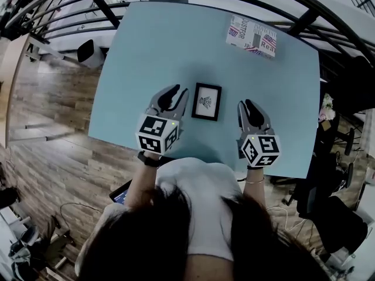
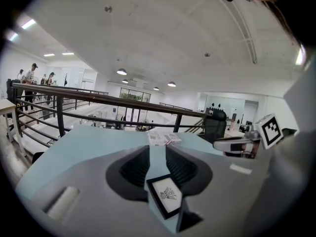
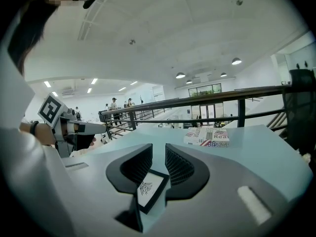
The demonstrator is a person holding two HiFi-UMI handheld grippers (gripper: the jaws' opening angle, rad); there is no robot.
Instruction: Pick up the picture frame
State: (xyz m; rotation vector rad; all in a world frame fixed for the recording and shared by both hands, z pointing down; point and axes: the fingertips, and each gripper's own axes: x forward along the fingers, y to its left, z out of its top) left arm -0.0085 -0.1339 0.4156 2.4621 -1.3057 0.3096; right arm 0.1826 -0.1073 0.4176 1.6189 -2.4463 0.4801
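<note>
The picture frame (image 1: 206, 101) is small and black, with a white mat and a little dark drawing. It lies flat on the light blue table (image 1: 146, 51), between my two grippers. My left gripper (image 1: 173, 92) hovers just left of the frame, jaws open with nothing between them. My right gripper (image 1: 247, 105) is a short way to the frame's right, its jaws open by a narrow gap and empty. The frame (image 2: 165, 195) shows low through the left jaw gap in the left gripper view. It also shows just below the pads as the frame (image 3: 148, 189) in the right gripper view.
A flat box printed with flags and lettering (image 1: 252, 37) lies at the table's far right. A black railing (image 2: 98, 100) runs behind the table. Dark office chairs (image 1: 328, 209) stand to the right on wood flooring (image 1: 53, 157). People stand far off (image 2: 29, 75).
</note>
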